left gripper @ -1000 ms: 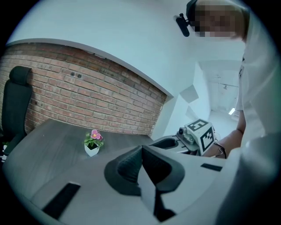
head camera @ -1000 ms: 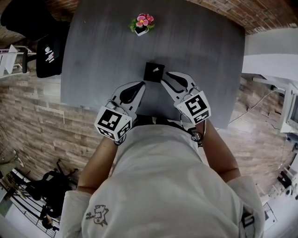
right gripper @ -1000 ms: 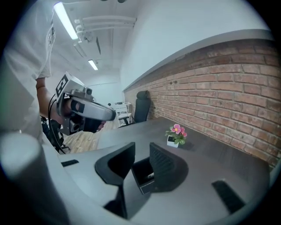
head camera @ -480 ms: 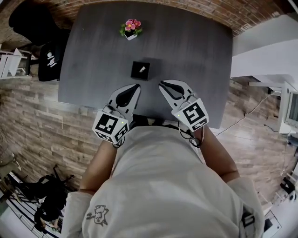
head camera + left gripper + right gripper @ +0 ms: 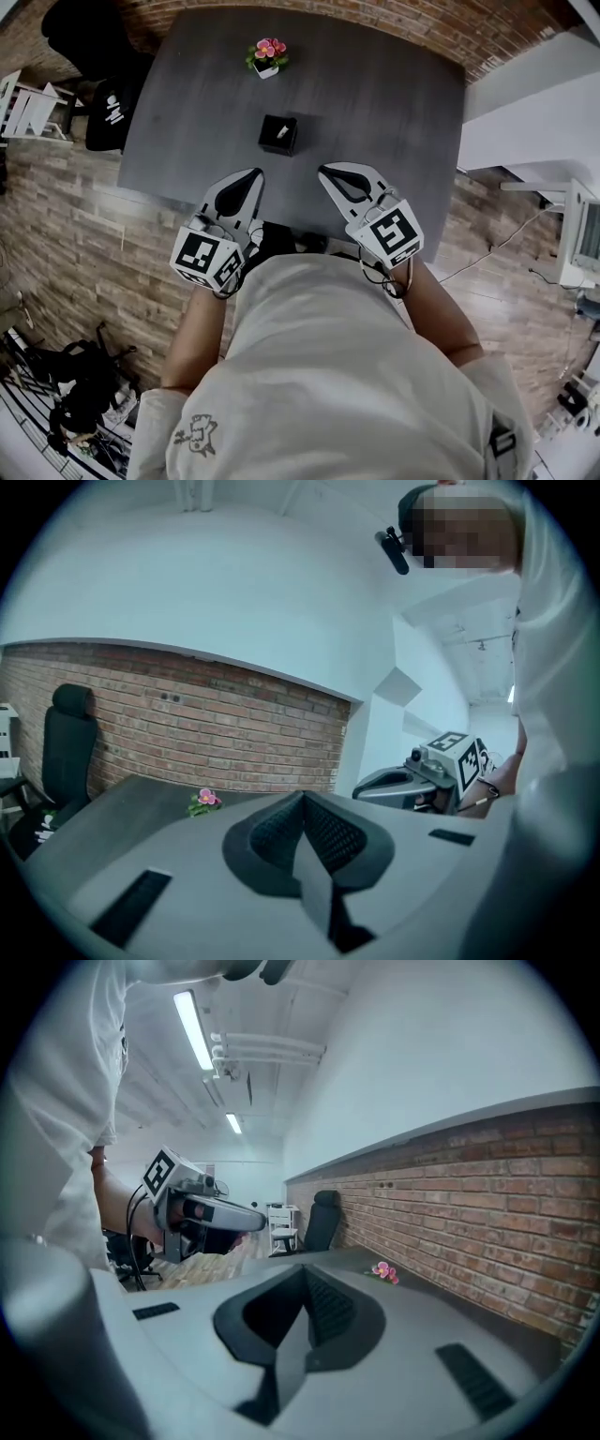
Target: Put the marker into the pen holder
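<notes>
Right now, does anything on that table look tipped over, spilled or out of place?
Nothing stands out. The black pen holder stands upright mid-table with the marker inside it, the little potted flower sits upright near the far edge, and the dark table shows no spill or damage.

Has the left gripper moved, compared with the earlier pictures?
Yes. The left gripper has drawn back from the pen holder toward the person; a wider strip of table now lies between them.
</notes>
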A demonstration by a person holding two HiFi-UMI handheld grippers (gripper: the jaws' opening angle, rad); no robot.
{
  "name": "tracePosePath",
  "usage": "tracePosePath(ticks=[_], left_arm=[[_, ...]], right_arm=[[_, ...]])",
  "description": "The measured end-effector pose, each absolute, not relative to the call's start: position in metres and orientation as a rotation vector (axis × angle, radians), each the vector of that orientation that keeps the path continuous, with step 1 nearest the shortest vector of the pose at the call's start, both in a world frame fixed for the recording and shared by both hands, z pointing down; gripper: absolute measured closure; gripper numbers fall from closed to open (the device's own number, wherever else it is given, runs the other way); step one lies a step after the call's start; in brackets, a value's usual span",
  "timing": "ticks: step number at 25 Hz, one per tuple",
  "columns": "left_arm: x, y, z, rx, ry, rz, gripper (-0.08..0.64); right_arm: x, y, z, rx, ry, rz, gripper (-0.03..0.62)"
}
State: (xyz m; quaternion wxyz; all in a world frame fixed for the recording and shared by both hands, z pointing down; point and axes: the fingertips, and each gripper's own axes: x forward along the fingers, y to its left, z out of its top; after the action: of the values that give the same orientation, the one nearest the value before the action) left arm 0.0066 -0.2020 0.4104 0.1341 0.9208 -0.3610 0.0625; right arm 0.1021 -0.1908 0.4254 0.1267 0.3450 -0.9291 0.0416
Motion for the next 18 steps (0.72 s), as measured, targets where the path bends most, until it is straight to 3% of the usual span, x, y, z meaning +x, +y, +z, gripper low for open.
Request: tracePosePath(ticks=[18], left_arm=[[-0.069,-0.16,0.376,2.754,-1.005,0.174,0.549]], right_arm=[[0.03,-0.144,0.378,1.069,-2.708,0.005,0.586]])
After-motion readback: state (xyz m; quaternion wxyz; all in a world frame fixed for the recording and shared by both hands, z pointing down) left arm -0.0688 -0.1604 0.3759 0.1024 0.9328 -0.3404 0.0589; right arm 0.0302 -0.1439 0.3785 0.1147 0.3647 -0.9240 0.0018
